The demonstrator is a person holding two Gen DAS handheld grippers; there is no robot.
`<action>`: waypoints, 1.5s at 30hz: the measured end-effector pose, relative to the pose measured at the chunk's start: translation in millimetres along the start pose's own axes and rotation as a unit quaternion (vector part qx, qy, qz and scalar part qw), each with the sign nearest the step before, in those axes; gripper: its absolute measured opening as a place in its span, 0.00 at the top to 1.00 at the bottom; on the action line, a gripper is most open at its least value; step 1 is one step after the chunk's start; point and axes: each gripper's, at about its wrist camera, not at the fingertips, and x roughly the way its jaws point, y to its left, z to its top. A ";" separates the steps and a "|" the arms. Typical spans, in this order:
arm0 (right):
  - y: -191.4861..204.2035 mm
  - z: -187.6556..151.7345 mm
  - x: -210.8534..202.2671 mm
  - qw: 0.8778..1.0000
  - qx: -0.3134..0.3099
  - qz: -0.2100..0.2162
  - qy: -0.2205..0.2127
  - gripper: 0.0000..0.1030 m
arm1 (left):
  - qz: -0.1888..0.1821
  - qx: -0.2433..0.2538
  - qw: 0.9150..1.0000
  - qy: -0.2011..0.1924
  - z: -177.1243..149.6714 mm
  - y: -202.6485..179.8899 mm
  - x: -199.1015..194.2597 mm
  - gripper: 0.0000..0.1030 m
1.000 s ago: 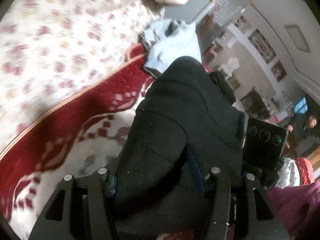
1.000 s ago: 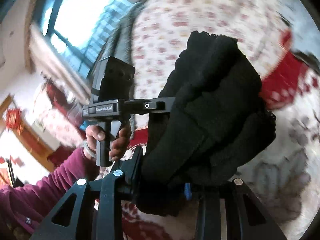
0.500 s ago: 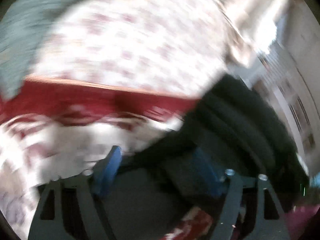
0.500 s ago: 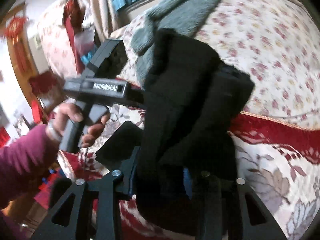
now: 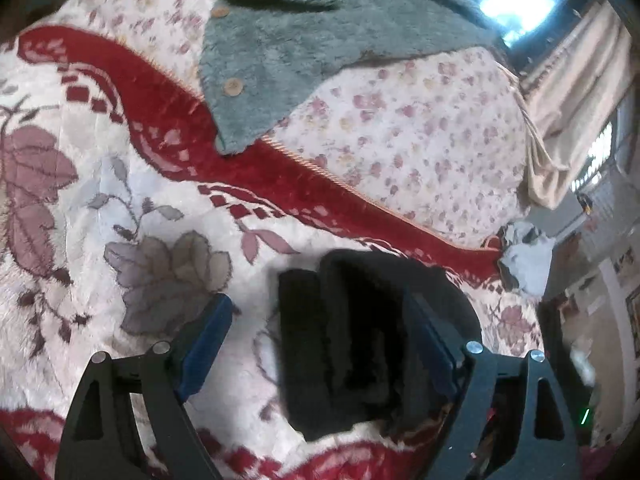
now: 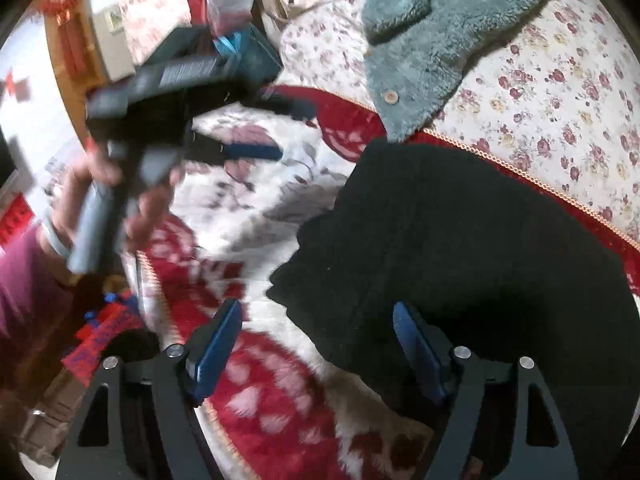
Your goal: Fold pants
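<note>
As pants (image 6: 460,248) lie bundled on blanket (image 5: 120,240), both grippers just opened, left gripper (image 5: 320,344) and right gripper (image 6: 318,344) holding nothing. Thick, soft, floppy, light; grip folded edge.

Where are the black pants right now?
The black pants lie folded on the flowered blanket, below the grey fleece jacket, in the right wrist view.
</note>
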 end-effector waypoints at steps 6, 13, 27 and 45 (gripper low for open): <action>-56.0 9.8 -57.4 0.993 0.090 -0.047 -0.062 0.18 | -0.054 0.042 0.998 -0.006 -19.5 -61.4 6.0 0.05; -140.7 6.7 -71.8 0.971 0.168 -0.158 -0.060 0.17 | -0.042 0.087 0.995 0.025 -46.1 -134.9 66.2 0.05; -243.4 7.6 6.2 0.953 0.248 -0.165 0.044 0.08 | 0.000 0.053 0.998 0.030 -30.6 -76.9 108.4 0.39; -148.9 -4.0 -53.2 0.976 0.165 -0.141 -0.003 0.07 | 0.130 0.114 0.982 -0.073 -72.5 -142.7 63.6 0.02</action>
